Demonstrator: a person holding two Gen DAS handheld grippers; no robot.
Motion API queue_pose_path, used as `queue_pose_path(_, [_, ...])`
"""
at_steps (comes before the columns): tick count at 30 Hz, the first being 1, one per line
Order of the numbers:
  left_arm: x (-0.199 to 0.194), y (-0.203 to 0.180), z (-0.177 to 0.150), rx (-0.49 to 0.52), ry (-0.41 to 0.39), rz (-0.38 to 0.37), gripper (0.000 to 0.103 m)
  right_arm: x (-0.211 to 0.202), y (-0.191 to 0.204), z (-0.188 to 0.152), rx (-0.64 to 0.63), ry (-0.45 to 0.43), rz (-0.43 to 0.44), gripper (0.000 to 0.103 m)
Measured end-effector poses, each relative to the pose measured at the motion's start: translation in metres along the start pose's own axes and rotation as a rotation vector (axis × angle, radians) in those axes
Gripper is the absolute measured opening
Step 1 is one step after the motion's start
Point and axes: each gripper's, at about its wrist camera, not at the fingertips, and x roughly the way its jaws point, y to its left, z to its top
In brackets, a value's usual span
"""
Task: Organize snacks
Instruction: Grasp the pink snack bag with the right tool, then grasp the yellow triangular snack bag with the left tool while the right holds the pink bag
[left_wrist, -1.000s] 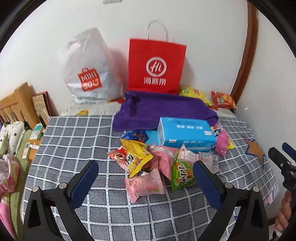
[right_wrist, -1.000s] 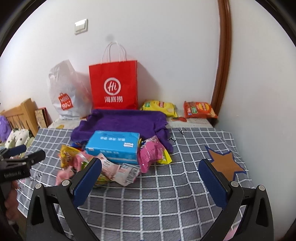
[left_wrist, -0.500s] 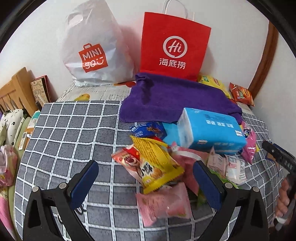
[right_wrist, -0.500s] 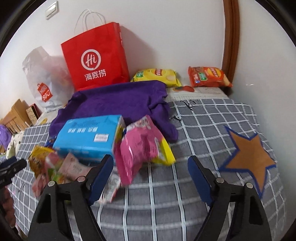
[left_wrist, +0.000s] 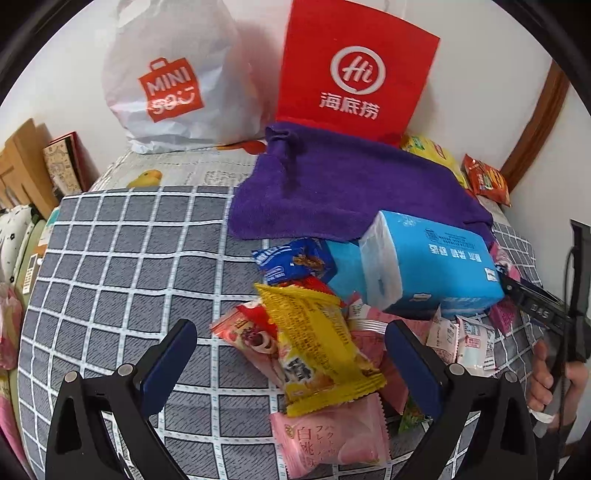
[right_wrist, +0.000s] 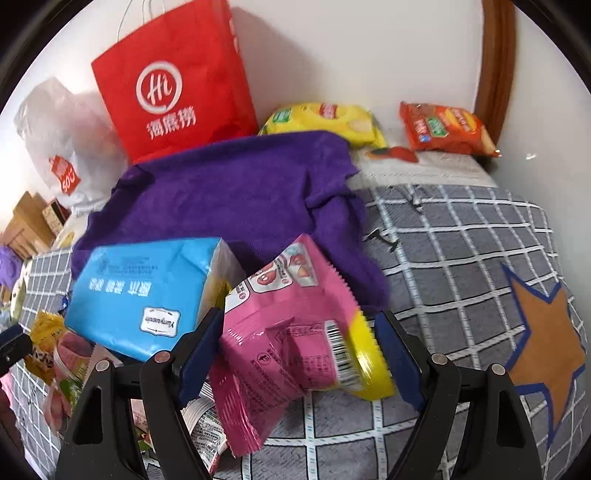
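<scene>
Down on the grey checked bedcover (left_wrist: 110, 280), a heap of snack packets lies in front of a purple towel (left_wrist: 332, 192), with a blue tissue pack (left_wrist: 428, 266) resting on top of the heap. The left gripper (left_wrist: 291, 362) hangs over the near end of the heap with its jaws wide apart; a yellow packet (left_wrist: 317, 347) and a pale pink packet (left_wrist: 328, 439) lie between the fingers, neither touched by the pads. The right gripper (right_wrist: 299, 350) straddles a bright pink packet (right_wrist: 280, 332) that leans against the tissue pack, with a yellow packet edge beside it; its left pad sits at the packet's edge, the right pad close to the yellow edge, and whether they press cannot be told. Behind the towel stand a red paper bag (right_wrist: 173, 85) and a white plastic bag (left_wrist: 166, 77), and two crisp bags (right_wrist: 443, 129) lie by the wall.
</scene>
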Motion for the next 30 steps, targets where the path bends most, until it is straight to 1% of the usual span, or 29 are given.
queue_pose_path(3, [0.004,-0.002,0.0,0.005,0.024,-0.035,0.102,0.001,-0.005,0.0,0.023,0.0,0.023,0.082])
queue_pose_path(5, [0.007,-0.002,0.001,0.003,0.036,-0.057,0.102,0.0,-0.006,0.0,0.018,-0.006,0.02,0.079])
queue_pose_path(7, [0.009,-0.004,0.0,0.003,0.047,-0.075,0.102,-0.006,-0.004,-0.002,-0.003,-0.025,0.004,0.07])
queue_pose_path(11, [0.012,-0.005,0.0,0.006,0.053,-0.099,0.102,-0.015,0.001,-0.006,-0.039,-0.031,-0.031,0.063])
queue_pose_path(12, [0.013,-0.005,0.0,0.007,0.055,-0.105,0.102,-0.017,0.002,-0.008,-0.045,-0.031,-0.036,0.06])
queue_pose_path(15, [0.014,-0.006,-0.001,0.009,0.056,-0.117,0.102,-0.024,0.0,-0.013,-0.033,-0.032,-0.045,0.056])
queue_pose_path(17, [0.014,-0.006,-0.001,0.007,0.058,-0.122,0.102,-0.031,-0.003,-0.017,-0.017,-0.033,-0.039,0.055])
queue_pose_path(22, [0.014,-0.007,-0.002,0.017,0.063,-0.163,0.102,-0.05,-0.011,-0.028,0.02,-0.047,-0.033,0.055])
queue_pose_path(27, [0.012,-0.01,-0.003,0.022,0.06,-0.195,0.102,-0.068,-0.014,-0.04,0.054,-0.057,-0.003,0.055])
queue_pose_path(30, [0.01,-0.011,-0.005,0.025,0.055,-0.187,0.102,-0.074,-0.012,-0.048,0.058,-0.054,0.001,0.055])
